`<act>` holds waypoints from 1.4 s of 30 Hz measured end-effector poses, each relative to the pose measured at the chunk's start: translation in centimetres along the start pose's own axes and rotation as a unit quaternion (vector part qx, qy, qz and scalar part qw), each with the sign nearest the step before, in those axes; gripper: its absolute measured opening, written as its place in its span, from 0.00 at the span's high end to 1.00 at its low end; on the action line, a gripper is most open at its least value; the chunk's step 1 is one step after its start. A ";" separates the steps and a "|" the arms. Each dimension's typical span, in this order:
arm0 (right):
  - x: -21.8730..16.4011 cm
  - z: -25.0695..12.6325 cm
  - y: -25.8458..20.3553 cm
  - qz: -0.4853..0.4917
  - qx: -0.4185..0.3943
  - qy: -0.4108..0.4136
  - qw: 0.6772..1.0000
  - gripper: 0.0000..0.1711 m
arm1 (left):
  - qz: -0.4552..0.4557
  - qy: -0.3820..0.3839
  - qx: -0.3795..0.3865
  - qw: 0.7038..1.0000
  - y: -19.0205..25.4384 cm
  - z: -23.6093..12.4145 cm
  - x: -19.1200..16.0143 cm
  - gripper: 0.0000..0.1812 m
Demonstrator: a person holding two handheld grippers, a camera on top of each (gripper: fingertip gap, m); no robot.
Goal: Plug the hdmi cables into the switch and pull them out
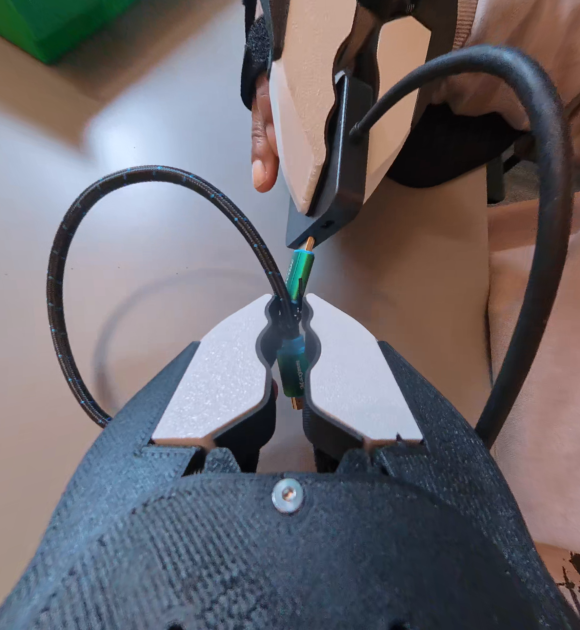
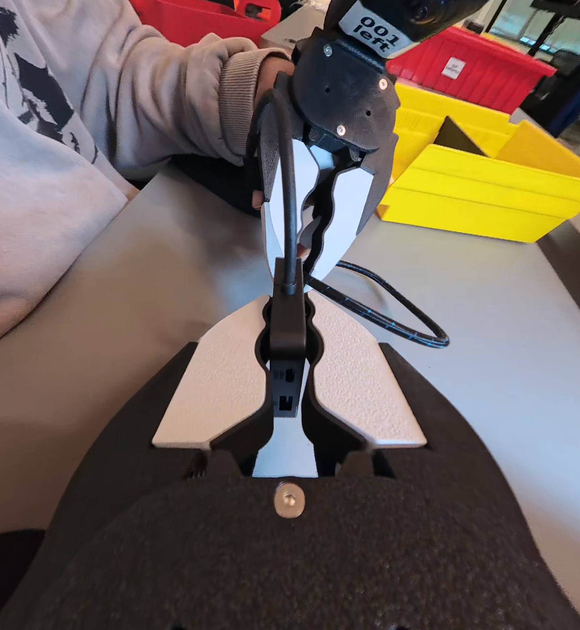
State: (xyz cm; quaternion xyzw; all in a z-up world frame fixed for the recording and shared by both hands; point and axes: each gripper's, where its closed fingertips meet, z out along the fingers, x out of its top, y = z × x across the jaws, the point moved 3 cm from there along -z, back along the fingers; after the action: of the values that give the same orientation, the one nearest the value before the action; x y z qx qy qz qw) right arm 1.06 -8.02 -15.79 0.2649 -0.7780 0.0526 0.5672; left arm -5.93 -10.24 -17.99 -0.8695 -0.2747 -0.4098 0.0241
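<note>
My left gripper (image 1: 288,301) is shut on the braided HDMI cable (image 1: 63,272) just behind a green plug (image 1: 300,272). That plug's gold tip is partly inside a port of the black switch (image 1: 346,153). The cable's second green plug (image 1: 292,371) lies between my left fingers and points back at the camera. My right gripper (image 2: 286,300) is shut on the switch (image 2: 286,330) and holds it on edge above the table, with two open ports facing the camera. The switch's smooth black cable (image 2: 290,204) arcs upward. The left gripper (image 2: 298,276) meets the switch's far end.
Yellow bins (image 2: 486,184) and red bins (image 2: 469,58) stand at the back right of the grey table (image 2: 486,358). The braided cable's loop (image 2: 401,324) rests on the table. A person's grey sleeve (image 2: 77,136) fills the left. A green box (image 1: 43,27) sits far left. My right fingertips sit around 4 centimetres from my left ones.
</note>
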 end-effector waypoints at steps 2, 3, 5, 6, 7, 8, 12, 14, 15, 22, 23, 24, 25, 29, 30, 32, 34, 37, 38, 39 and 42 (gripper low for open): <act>0.0 -0.1 -0.1 0.004 0.011 -0.009 1.000 0.92 | -0.006 -0.002 -0.014 1.000 0.2 0.3 0.0 0.93; -0.1 -0.1 -0.1 0.001 0.008 -0.022 1.000 0.91 | -0.012 -0.003 -0.014 1.000 0.2 0.4 -0.1 0.94; -0.7 0.1 -0.1 -0.008 0.003 -0.066 0.998 0.92 | -0.019 -0.011 -0.006 1.000 -0.1 0.8 -0.3 0.94; -1.1 0.3 -0.2 -0.011 0.006 -0.089 0.996 0.92 | -0.018 -0.015 -0.005 1.000 0.0 0.9 -0.4 0.94; -1.2 0.5 -0.4 -0.011 0.011 -0.096 0.995 0.91 | -0.014 -0.013 -0.002 1.000 0.1 1.1 -0.2 0.94; -1.0 0.6 -0.6 -0.011 0.012 -0.093 0.996 0.92 | -0.007 -0.023 0.000 1.000 0.3 1.3 -0.3 0.94; 1.1 -0.2 0.1 -0.008 -0.014 -0.024 1.000 0.92 | -0.020 0.031 -0.010 0.999 0.5 0.5 1.1 0.94; 2.1 -0.6 0.2 0.001 -0.007 0.012 1.000 0.92 | -0.022 0.057 -0.027 0.998 0.8 0.3 1.8 0.94; 2.7 -0.9 0.2 0.020 0.004 0.043 0.999 0.92 | -0.027 0.071 -0.040 0.996 1.1 0.1 2.1 0.94; 4.1 -1.8 1.4 0.061 -0.006 0.102 0.993 0.91 | -0.042 0.121 -0.059 0.990 1.0 -1.3 3.3 0.93; 3.8 -1.7 1.4 0.052 -0.014 0.079 0.995 0.90 | -0.039 0.121 -0.052 0.990 0.9 -1.4 3.2 0.94; 3.5 -1.7 1.5 0.042 -0.024 0.056 0.997 0.89 | -0.039 0.124 -0.050 0.990 0.8 -1.6 3.2 0.93; 3.2 -1.8 1.5 0.032 -0.033 0.032 0.998 0.89 | -0.039 0.125 -0.046 0.990 0.8 -1.7 3.2 0.93; 2.5 -1.9 0.9 -0.010 -0.037 -0.025 0.999 0.92 | -0.025 0.112 -0.032 0.993 0.7 -1.5 3.0 0.93; 2.4 -1.8 0.8 -0.018 -0.035 -0.038 0.999 0.92 | -0.020 0.107 -0.030 0.994 0.8 -1.4 2.9 0.93; 2.3 -1.6 0.5 -0.019 -0.026 -0.034 0.999 0.92 | -0.010 0.101 -0.028 0.994 0.9 -1.3 2.7 0.93; 2.4 -1.5 0.5 0.000 -0.012 -0.003 1.000 0.92 | -0.019 0.117 -0.043 0.992 1.1 -1.4 2.9 0.93; 1.9 -1.0 0.2 -0.003 0.003 -0.014 1.000 0.92 | -0.009 0.095 -0.042 0.995 1.3 -1.0 2.4 0.94; 1.9 -1.0 0.2 0.001 0.005 -0.008 1.000 0.92 | -0.013 0.095 -0.046 0.994 1.4 -0.9 2.3 0.94; 1.9 -1.0 0.3 0.005 0.005 -0.002 1.000 0.92 | -0.020 0.101 -0.053 0.993 1.3 -0.9 2.4 0.94; 2.1 -1.1 0.8 -0.003 -0.014 -0.011 1.000 0.92 | -0.013 0.108 -0.038 0.993 0.9 -1.2 2.6 0.93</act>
State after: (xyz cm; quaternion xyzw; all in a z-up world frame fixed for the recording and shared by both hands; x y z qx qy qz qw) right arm 1.17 -7.65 -13.34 0.2596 -0.7841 0.0372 0.5624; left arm -5.02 -10.13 -15.13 -0.8164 -0.2664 -0.5121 0.0152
